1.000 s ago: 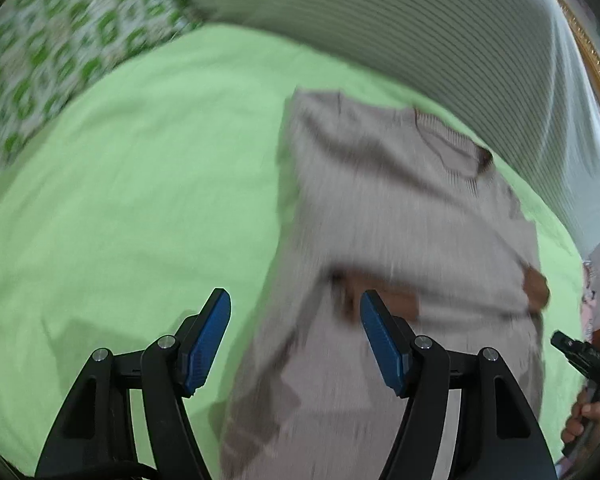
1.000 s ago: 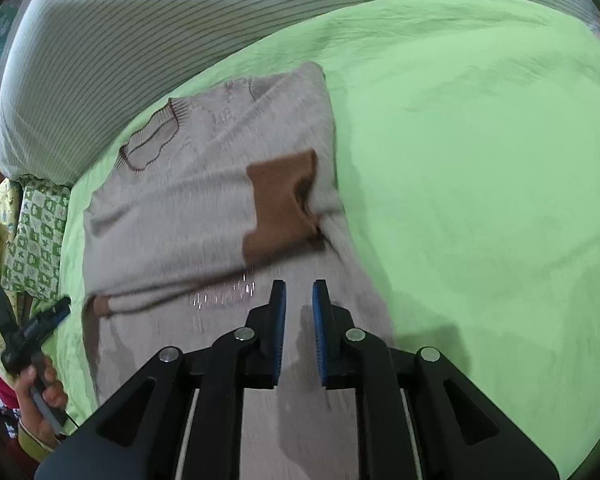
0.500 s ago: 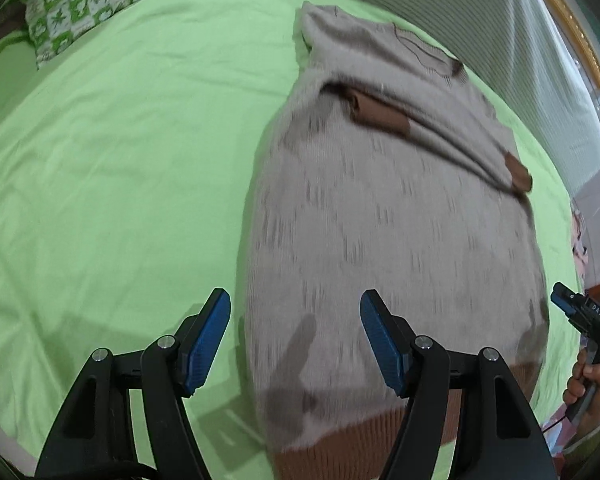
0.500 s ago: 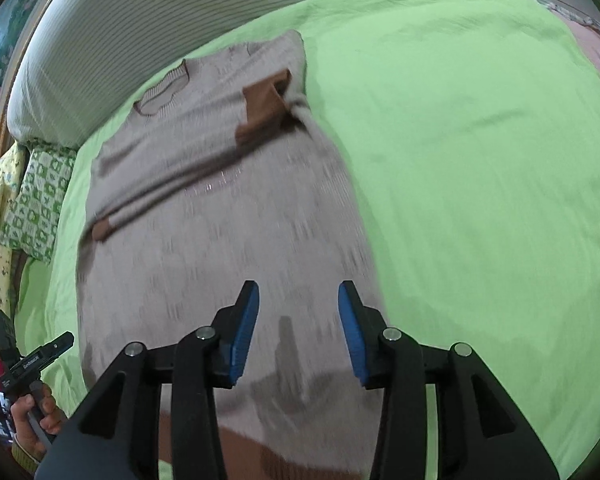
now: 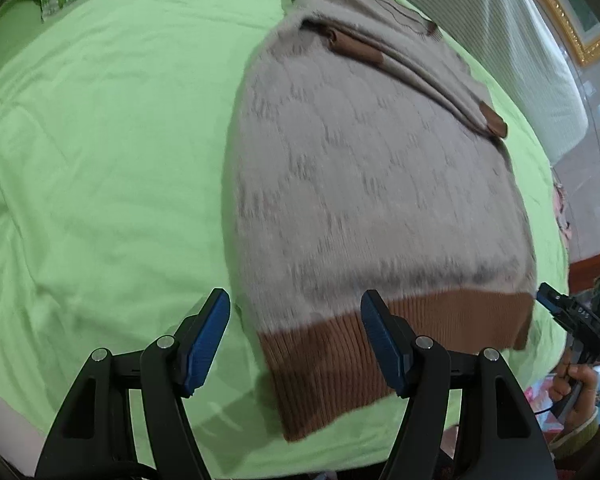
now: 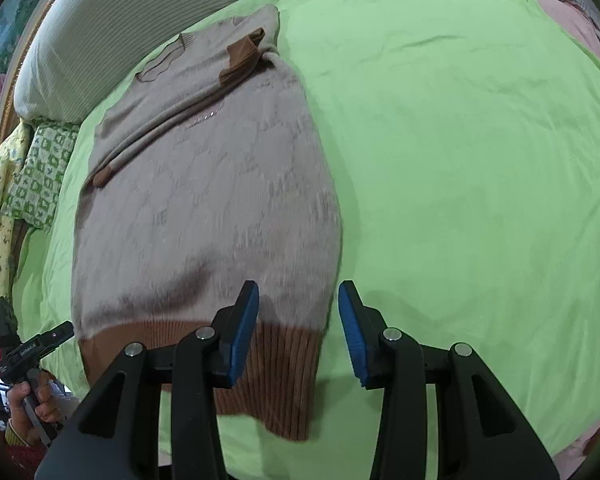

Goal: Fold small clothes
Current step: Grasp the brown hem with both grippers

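The bed [image 5: 100,140], under a light green sheet, ran out of frame on every side, with wide bare sheet on both sides of the beige sweater [image 5: 380,184]. The sweater lay flat, sleeves folded across its chest, brown ribbed hem [image 6: 284,376] at the near edge; its knit pattern was blurred. The left tool [image 5: 294,338] and right tool [image 6: 298,332] each straddled a hem corner, jaws apart, gripping nothing.

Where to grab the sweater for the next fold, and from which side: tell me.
Probably the brown ribbed hem, at its two bottom corners, coming from the near edge of the bed. The sweater lies flat on the green sheet with both sleeves already folded across the chest, and the left gripper and right gripper hang open over those corners.
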A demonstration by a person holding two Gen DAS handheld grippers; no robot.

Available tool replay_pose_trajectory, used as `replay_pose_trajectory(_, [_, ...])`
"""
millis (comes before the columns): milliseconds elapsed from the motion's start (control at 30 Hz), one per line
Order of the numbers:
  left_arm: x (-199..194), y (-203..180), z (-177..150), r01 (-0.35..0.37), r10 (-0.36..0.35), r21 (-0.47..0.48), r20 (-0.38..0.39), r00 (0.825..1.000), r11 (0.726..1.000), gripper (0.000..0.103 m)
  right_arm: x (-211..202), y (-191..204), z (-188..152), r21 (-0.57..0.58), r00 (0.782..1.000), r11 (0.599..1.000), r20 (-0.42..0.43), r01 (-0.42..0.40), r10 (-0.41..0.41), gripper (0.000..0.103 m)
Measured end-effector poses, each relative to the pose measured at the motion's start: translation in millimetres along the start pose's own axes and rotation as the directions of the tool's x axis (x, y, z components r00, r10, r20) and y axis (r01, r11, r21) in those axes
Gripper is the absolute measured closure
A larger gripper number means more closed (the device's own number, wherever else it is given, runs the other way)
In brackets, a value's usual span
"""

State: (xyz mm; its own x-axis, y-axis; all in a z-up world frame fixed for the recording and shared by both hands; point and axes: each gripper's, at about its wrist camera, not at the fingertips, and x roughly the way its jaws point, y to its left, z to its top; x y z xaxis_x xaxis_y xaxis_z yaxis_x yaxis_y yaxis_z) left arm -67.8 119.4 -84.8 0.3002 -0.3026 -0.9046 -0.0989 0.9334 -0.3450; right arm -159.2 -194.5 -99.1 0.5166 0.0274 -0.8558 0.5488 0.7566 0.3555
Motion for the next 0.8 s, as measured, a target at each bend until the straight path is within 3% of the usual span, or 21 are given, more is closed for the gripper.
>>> replay_pose_trajectory(300, [14,1,-18,0.054,-0.056,-0.026,-0.079,0.995,0.998,0.033,14,5,-34,-0.031,0.996,0.998,-0.072,-0.047,0.045,0.060])
replay_pose_trajectory(567, [21,-11,-27,0.075,-0.076,-0.015,-0.102,0.992,0.997,0.034,15,-2,-35,-0.003,0.994,0.996,-0.070,-0.089,0.088,0.060])
replay_pose_trajectory(667, [24,-19,-27,0.052,-0.052,0.002,-0.102,0.993,0.999,0.034,19,-2,-35,0.011,0.991,0.994,-0.074,-0.110,0.110,0.060])
replay_pose_trajectory(700, [24,-21,-27,0.045,-0.044,0.012,-0.098,0.994,0.999,0.035,20,-1,-35,0.010,0.991,0.993,-0.076,-0.114,0.114,0.060])
replay_pose_trajectory(767, [26,-26,-27,0.031,-0.028,0.036,-0.089,0.996,0.999,0.049,21,3,-34,0.001,0.990,0.993,-0.078,-0.119,0.119,0.063])
replay_pose_trajectory(800, [27,-28,-26,0.028,-0.023,0.053,-0.089,0.996,0.998,0.067,22,4,-34,-0.008,0.990,0.993,-0.081,-0.118,0.117,0.068])
